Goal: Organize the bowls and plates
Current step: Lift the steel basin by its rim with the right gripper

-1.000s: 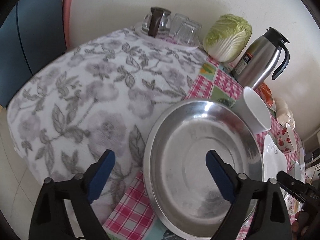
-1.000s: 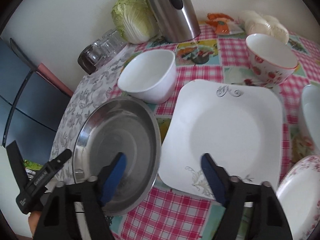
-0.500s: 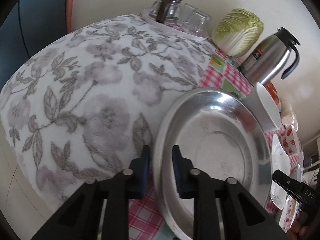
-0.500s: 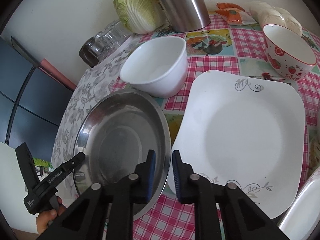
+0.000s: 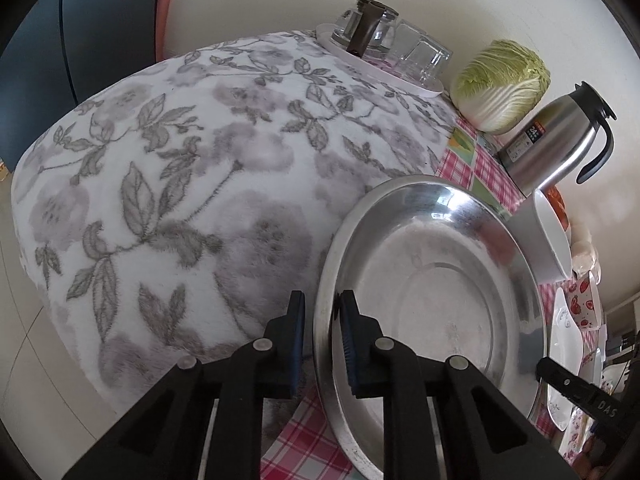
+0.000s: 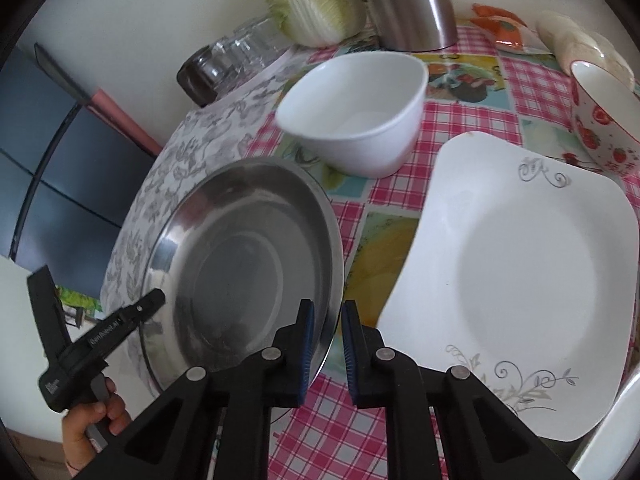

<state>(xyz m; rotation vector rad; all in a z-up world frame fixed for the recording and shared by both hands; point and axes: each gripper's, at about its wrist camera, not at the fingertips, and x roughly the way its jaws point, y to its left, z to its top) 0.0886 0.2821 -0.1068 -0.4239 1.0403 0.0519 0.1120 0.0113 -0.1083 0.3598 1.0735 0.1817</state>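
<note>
A round steel plate (image 5: 432, 300) (image 6: 240, 248) lies where the floral cloth meets the pink checked cloth. My left gripper (image 5: 323, 320) is shut on the plate's left rim, which runs between its blue pads. My right gripper (image 6: 328, 328) is shut on the opposite rim, beside the white square plate (image 6: 528, 280). A plain white bowl (image 6: 356, 120) (image 5: 548, 236) stands just behind the steel plate. Further right sits a strawberry-patterned bowl (image 6: 600, 128). A hand (image 6: 92, 420) holds the left gripper's handle at the lower left of the right wrist view.
A steel thermos jug (image 5: 560, 140) and a cabbage (image 5: 504, 84) stand at the back by the wall. A tray of glasses (image 5: 380, 52) sits on the floral cloth (image 5: 180, 200). The rim of another white dish (image 6: 612, 432) shows at the lower right.
Both grippers stood wide open a second ago. They have since come down and closed on opposite rims of the steel plate.
</note>
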